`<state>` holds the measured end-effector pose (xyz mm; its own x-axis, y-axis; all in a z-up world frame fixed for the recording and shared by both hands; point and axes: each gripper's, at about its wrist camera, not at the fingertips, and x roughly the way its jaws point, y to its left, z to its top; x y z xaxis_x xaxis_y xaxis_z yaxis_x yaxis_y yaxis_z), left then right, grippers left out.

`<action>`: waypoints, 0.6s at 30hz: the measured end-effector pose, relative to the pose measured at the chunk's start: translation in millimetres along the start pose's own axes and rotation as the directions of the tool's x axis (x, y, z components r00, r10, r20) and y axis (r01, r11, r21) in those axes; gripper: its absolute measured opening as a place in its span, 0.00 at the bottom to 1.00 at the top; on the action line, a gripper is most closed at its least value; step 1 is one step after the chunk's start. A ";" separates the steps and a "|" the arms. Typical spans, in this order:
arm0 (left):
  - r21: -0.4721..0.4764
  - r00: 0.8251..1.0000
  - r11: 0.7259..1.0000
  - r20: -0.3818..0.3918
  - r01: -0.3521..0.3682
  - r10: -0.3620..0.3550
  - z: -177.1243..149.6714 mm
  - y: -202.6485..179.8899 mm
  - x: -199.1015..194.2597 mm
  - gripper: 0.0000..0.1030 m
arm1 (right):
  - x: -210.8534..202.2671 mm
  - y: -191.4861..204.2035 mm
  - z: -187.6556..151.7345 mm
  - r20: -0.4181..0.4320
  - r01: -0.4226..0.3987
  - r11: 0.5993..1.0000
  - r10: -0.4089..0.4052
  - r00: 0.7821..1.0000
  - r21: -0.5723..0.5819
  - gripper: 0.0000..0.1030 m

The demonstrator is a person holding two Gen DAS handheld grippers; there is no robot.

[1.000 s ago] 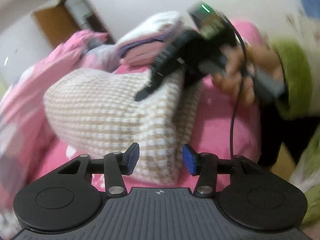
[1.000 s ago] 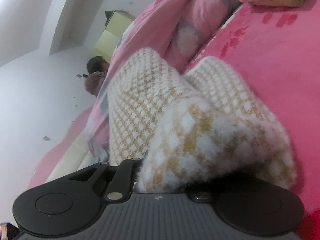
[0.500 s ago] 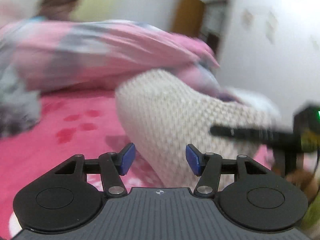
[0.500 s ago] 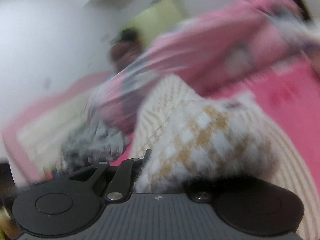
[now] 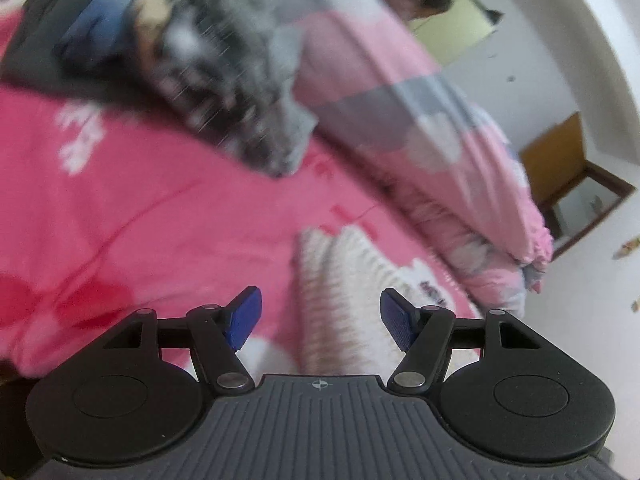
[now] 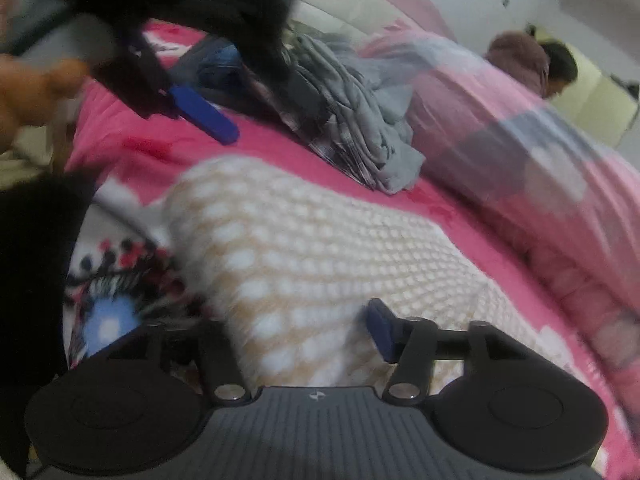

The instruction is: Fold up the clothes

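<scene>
Checked beige-and-white sweater (image 6: 320,264) lying on the pink bedspread (image 5: 168,208), bunched into a soft roll, close under both tools. Right gripper (image 6: 304,332) just sprung apart: the right blue pad standing clear of the knit, the left one hidden behind the fabric, a hump of sweater sitting loose between the jaws, nothing pinched. Left gripper (image 5: 320,320) also just widened, pads well apart, only the sweater's near end below and between them, untouched.

Risk from here: released in a heap rather than flat, so the roll could slump open and lose its fold line; fluffy knit could also snag on a pad when pulling away, dragging the garment askew.

Right view alone giving the sweater's whole bulk, plus the other tool's blue finger (image 6: 204,114) out at far left and the grey clothes pile (image 6: 360,120) beyond. Left view alone giving the wooden door (image 5: 560,160) at far right and the full run of the pink duvet (image 5: 420,120); sweater there reduced to a blurred corner. A seated person (image 6: 532,64) at the far edge, visible in both.
</scene>
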<state>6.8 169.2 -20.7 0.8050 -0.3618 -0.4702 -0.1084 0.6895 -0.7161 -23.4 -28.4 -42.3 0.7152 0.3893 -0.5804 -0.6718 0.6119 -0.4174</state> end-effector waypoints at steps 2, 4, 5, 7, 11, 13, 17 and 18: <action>-0.024 0.999 1.000 -0.047 -0.020 0.019 1.2 11.6 8.7 0.64 | -14.1 3.2 -4.4 0.022 -0.004 1.000 0.005 1.000 -0.018 0.62; -0.059 0.995 0.998 -0.097 -0.004 -0.002 0.8 22.3 14.3 0.64 | -33.7 -11.2 -7.1 0.054 -0.039 0.999 0.037 0.998 0.035 0.62; -0.095 0.992 0.995 -0.121 0.017 -0.029 0.7 27.7 17.3 0.64 | -42.8 -18.3 -8.2 0.070 -0.056 0.997 0.052 0.996 0.061 0.63; -0.171 0.984 0.983 -0.155 0.062 -0.089 0.8 37.8 22.4 0.64 | -49.7 -29.1 -7.6 0.083 -0.094 0.990 0.085 0.993 0.104 0.63; -0.232 0.979 0.966 -0.141 0.113 -0.148 5.1 44.4 19.9 0.64 | -42.6 -25.1 -1.6 0.101 -0.134 0.987 0.125 0.987 0.090 0.63; -0.247 0.976 0.959 -0.131 0.139 -0.175 7.8 42.7 15.7 0.65 | -31.9 -9.9 3.2 0.105 -0.150 0.988 0.145 0.984 0.041 0.63; -0.222 0.974 0.962 -0.128 0.156 -0.187 11.7 30.0 7.9 0.65 | 1.6 35.1 7.3 0.084 -0.030 0.985 0.045 0.995 -0.169 0.63; -0.216 0.974 0.964 -0.129 0.157 -0.187 15.1 25.9 4.1 0.65 | 8.8 38.4 6.9 0.080 0.011 0.983 0.004 0.997 -0.185 0.50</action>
<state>16.1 195.1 -33.4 0.7287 -0.5627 -0.3904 -0.1040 0.4725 -0.8752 -41.5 3.3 -58.6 0.7256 0.4456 -0.5244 -0.6881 0.4784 -0.5456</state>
